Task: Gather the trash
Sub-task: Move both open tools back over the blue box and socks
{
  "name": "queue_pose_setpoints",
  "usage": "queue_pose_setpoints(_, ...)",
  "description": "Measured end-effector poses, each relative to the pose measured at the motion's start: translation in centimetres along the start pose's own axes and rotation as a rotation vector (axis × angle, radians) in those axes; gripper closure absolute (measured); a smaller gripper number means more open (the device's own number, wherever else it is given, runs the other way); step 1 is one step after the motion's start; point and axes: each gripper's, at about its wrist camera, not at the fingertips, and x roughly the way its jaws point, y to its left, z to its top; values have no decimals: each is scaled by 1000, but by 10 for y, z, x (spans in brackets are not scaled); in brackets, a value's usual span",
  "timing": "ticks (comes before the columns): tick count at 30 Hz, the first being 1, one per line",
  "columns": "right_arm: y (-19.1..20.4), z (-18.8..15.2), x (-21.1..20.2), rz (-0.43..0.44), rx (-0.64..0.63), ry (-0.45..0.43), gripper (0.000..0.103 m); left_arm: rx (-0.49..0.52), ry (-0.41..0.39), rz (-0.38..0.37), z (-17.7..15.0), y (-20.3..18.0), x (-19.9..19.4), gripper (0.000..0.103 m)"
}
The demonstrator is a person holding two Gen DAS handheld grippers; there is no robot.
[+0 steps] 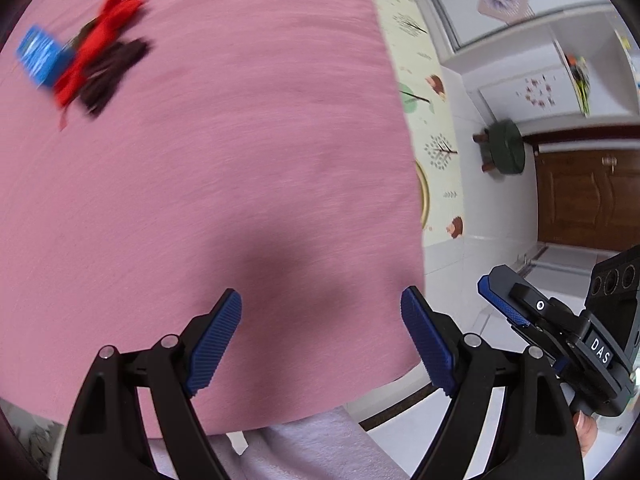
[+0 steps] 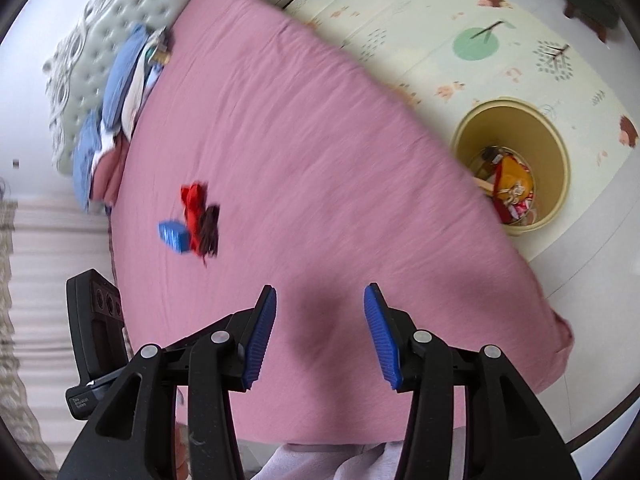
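A small pile of trash lies on the pink bed (image 1: 240, 120): a blue packet (image 1: 38, 56), a red wrapper (image 1: 100, 44) and a dark brown wrapper (image 1: 108, 74). In the right wrist view the blue packet (image 2: 174, 235), red wrapper (image 2: 192, 206) and brown wrapper (image 2: 209, 230) lie left of centre on the bed (image 2: 320, 160). My left gripper (image 1: 322, 320) is open and empty above the bed's near part, far from the pile. My right gripper (image 2: 320, 316) is open and empty too; it shows in the left wrist view (image 1: 504, 304).
A yellow bin (image 2: 560, 168) holding wrappers stands on the patterned play mat (image 2: 460, 20) beside the bed. Pillows and folded bedding (image 2: 120, 100) lie at the headboard. A green stool (image 1: 504, 146) and a wooden door (image 1: 588, 196) are across the floor.
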Motion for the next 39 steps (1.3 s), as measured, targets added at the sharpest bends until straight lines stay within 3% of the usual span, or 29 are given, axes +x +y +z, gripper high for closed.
queue_pose_setpoints(11, 92, -40, 64, 14, -98, 77, 57, -170, -62, -7, -9, 127, -49, 21)
queue_pose_setpoints(19, 152, -47, 106, 30, -162, 125, 57, -298, -123, -1, 10, 201, -85, 20)
queue_pose_setpoints(28, 206, -14, 151, 29, -226, 187, 57, -390, -157, 15, 57, 239, -99, 20)
queue_pose_setpoints(39, 243, 44, 217, -12, -265, 231, 57, -519, -144, 5, 129, 277, -79, 18)
